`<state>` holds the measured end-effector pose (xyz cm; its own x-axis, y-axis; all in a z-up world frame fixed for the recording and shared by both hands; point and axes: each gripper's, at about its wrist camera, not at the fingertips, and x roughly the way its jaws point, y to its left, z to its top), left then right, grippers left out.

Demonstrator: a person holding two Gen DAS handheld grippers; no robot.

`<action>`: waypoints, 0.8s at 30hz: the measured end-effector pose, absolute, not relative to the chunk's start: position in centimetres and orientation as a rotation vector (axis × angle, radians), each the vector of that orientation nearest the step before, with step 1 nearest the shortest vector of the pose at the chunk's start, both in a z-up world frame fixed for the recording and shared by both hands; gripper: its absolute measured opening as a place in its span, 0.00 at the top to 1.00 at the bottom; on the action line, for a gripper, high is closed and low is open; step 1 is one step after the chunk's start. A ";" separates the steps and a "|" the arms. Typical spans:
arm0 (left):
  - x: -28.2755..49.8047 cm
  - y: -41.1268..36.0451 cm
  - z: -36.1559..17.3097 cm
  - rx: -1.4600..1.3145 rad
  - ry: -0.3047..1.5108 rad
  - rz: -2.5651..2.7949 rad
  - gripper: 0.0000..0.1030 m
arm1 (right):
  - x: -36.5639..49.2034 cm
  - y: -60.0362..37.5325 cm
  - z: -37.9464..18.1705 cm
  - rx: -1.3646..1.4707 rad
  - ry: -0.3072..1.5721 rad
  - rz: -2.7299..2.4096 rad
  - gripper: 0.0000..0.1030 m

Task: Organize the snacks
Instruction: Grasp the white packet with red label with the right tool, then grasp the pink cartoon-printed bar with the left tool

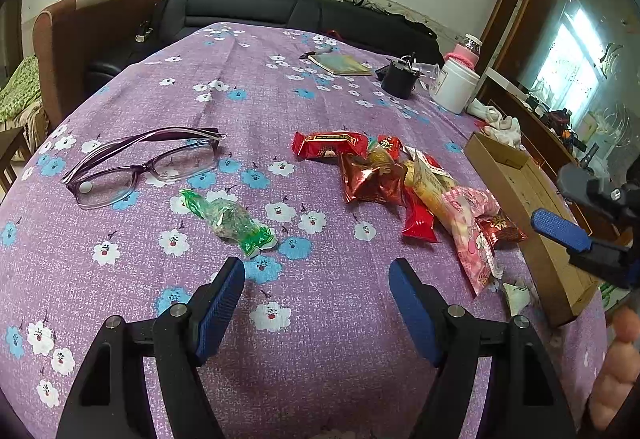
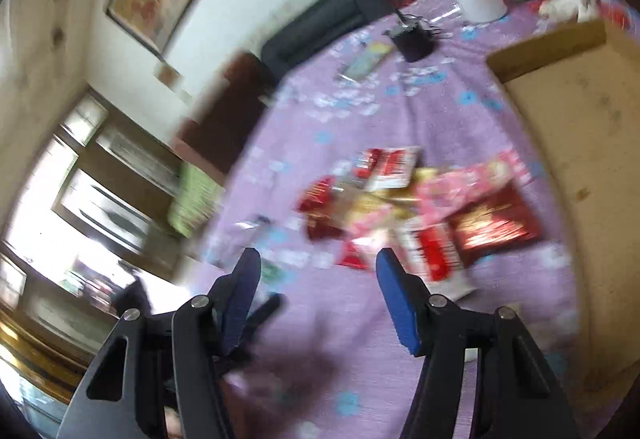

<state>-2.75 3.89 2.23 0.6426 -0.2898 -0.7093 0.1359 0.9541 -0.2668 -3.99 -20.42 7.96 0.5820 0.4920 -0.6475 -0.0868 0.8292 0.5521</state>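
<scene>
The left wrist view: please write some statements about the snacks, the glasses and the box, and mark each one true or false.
1. The glasses lie on the purple flowered tablecloth. True.
2. The green-wrapped snack lies inside the cardboard box. False: it lies alone on the cloth, between the glasses and the pile of snacks.
3. The left gripper holds a red packet. False: its jaws stand open with nothing between them.
4. The pile of snacks lies on the cloth beside the cardboard box. True.
5. The white jar stands at the far side of the table. True.
</scene>
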 end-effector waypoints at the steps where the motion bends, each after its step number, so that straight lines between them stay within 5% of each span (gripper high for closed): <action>1: -2.7 3.9 2.2 -0.196 0.840 -0.244 0.24 | -3.7 -20.3 8.0 0.453 0.919 0.321 0.47; 7: -2.8 3.8 2.3 -0.192 0.835 -0.249 0.24 | -1.6 -21.0 4.7 0.364 1.096 0.287 0.76; 21: -3.0 3.4 2.6 -0.179 0.824 -0.279 0.24 | -0.1 -19.7 3.1 0.213 1.081 0.267 0.76; 24: -2.9 3.1 2.5 -0.174 0.831 -0.282 0.24 | -0.3 -19.5 2.9 0.174 1.075 0.235 0.62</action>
